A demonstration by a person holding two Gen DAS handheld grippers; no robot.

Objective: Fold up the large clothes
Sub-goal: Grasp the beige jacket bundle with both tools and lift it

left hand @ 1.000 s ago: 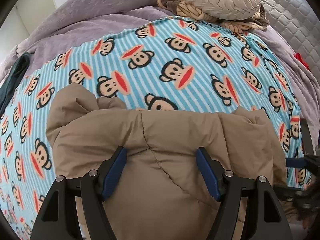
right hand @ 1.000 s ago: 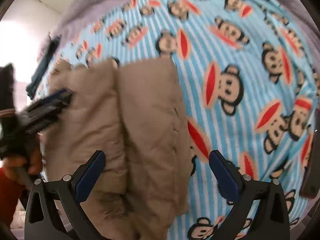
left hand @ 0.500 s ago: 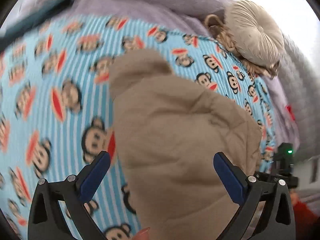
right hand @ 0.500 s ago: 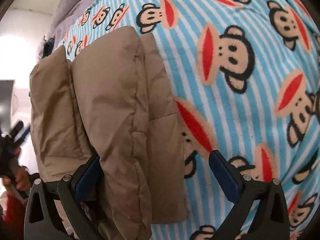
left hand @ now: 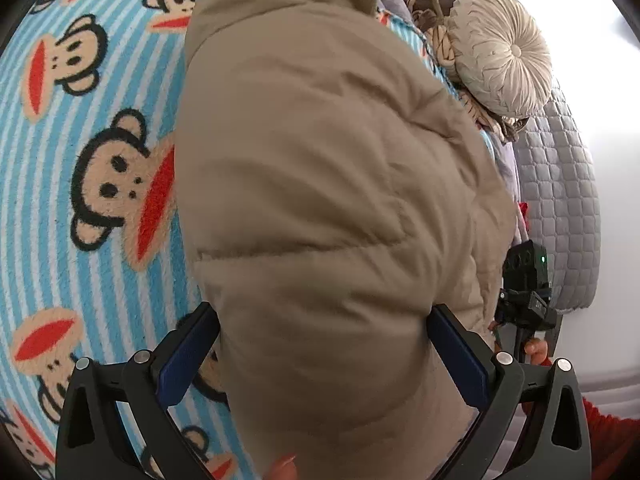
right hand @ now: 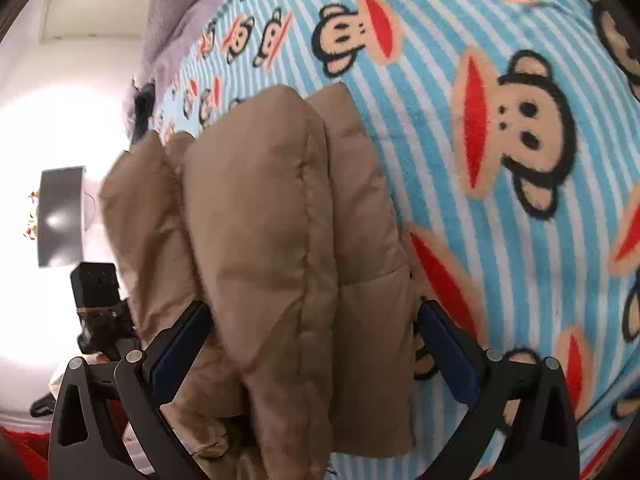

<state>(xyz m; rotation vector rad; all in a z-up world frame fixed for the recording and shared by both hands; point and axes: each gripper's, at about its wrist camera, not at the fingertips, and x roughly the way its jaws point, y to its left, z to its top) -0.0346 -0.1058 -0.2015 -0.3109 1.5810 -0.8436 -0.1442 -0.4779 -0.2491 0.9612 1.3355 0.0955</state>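
A folded tan puffer jacket [left hand: 320, 184] lies on a blue striped monkey-print blanket [left hand: 80, 184]. My left gripper [left hand: 320, 344] straddles one end of the bundle, its blue pads against both sides of the thick fabric. My right gripper [right hand: 312, 336] straddles the other end of the jacket [right hand: 280, 220] the same way, pads pressing its sides. The right gripper's body [left hand: 524, 292] shows at the right in the left wrist view. The left gripper's body [right hand: 98, 304] shows at the left in the right wrist view.
A round beige pleated cushion [left hand: 500, 48] and a knotted rope cushion [left hand: 436, 28] lie at the far end of the bed on a grey quilt [left hand: 560, 200]. A dark garment [right hand: 144, 108] lies at the blanket's far edge. The monkey blanket [right hand: 500, 120] spreads right of the jacket.
Both grippers have moved in from wide open beside the jacket and narrowed onto opposite ends of the folded bundle. The left gripper swung round to face along the jacket.
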